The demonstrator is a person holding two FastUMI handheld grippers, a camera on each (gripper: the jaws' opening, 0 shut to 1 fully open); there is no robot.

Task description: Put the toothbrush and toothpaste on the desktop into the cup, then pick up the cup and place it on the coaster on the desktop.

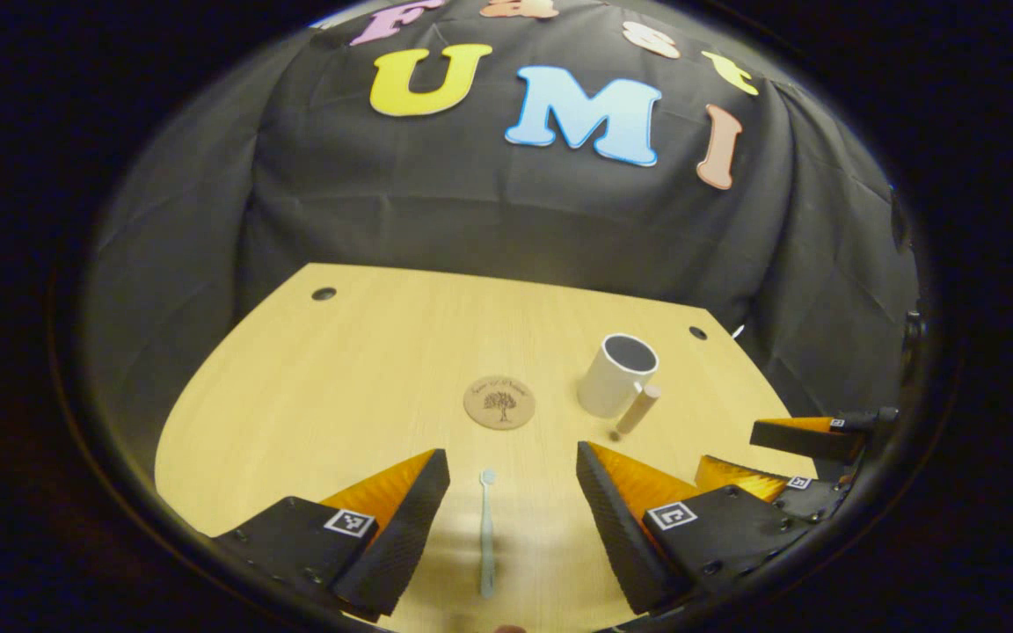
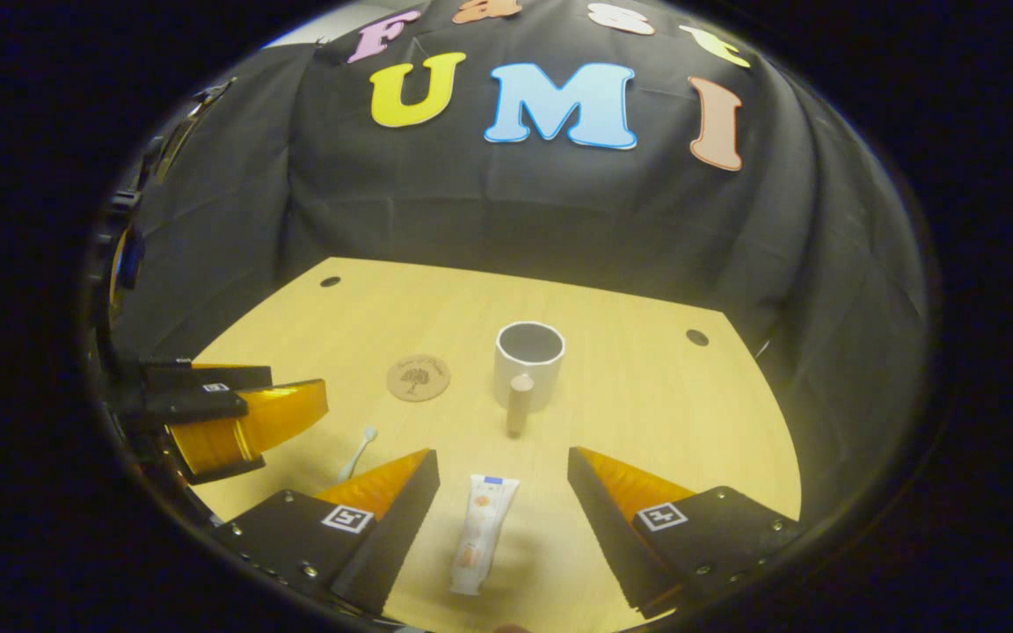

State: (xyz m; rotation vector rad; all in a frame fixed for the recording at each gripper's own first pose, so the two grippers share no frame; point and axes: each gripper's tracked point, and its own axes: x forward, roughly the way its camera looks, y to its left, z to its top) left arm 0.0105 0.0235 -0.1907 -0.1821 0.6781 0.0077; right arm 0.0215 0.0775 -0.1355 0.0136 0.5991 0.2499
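A pale toothbrush [image 1: 486,532] lies flat on the wooden desktop [image 1: 313,378], head pointing away, in the gap of my open left gripper [image 1: 511,453], touched by neither finger. The toothbrush [image 2: 357,453] also shows in the right gripper view. A white toothpaste tube [image 2: 482,532] lies between the spread fingers of my open right gripper [image 2: 501,455], untouched. Farther back stands the white cup [image 1: 616,374] [image 2: 528,365], upright, its wooden handle facing me. The round coaster [image 1: 499,402] [image 2: 419,377] lies to its left, bare.
The right gripper [image 1: 731,448] shows at the right edge of the left gripper view, and the left gripper [image 2: 295,387] at the left edge of the right gripper view. Two cable holes [image 1: 324,293] [image 1: 697,332] sit near the desk's back corners. Black cloth hangs behind.
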